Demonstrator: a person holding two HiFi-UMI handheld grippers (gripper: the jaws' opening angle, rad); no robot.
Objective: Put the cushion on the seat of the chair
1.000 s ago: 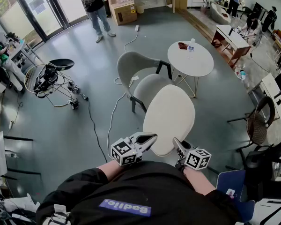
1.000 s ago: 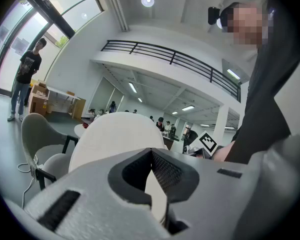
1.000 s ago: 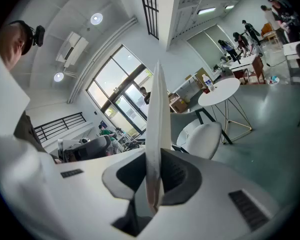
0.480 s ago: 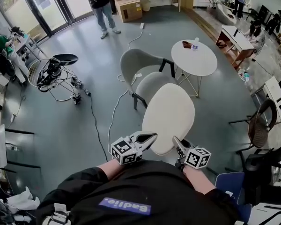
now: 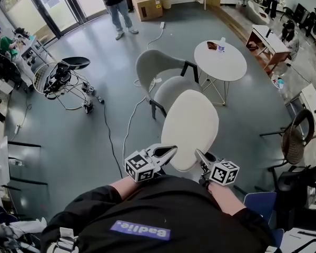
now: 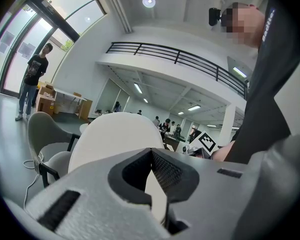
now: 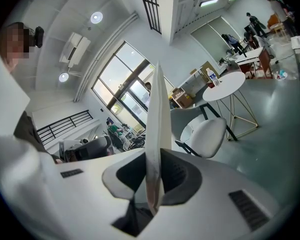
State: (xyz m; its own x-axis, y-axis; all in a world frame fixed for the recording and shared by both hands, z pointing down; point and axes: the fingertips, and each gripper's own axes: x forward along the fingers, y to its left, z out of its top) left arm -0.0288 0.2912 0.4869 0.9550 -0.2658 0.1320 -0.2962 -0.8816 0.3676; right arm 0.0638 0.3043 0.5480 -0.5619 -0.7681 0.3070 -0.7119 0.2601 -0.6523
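I hold a cream oval cushion [image 5: 190,125] out in front of me, tilted up, by its near edge. My left gripper [image 5: 170,152] is shut on that edge at the left and my right gripper [image 5: 199,154] at the right. In the left gripper view the cushion [image 6: 115,134] rises broad beyond the left gripper [image 6: 154,186]. The right gripper view shows the cushion [image 7: 156,114] edge-on, standing up out of the right gripper [image 7: 154,184]. The grey shell chair [image 5: 157,66] stands just beyond the cushion, which hides part of its seat [image 5: 171,88].
A round white table [image 5: 221,66] with a bottle stands right of the chair. A white cable [image 5: 127,128] runs across the floor to the left. A person [image 5: 116,4] stands at the back by cardboard boxes [image 5: 146,4]. Wheeled gear [image 5: 60,80] sits left, a wicker chair [image 5: 295,138] right.
Both grippers keep their hold on the cushion in the same place. The head view has drifted a little, so the chair and table sit slightly higher and further right.
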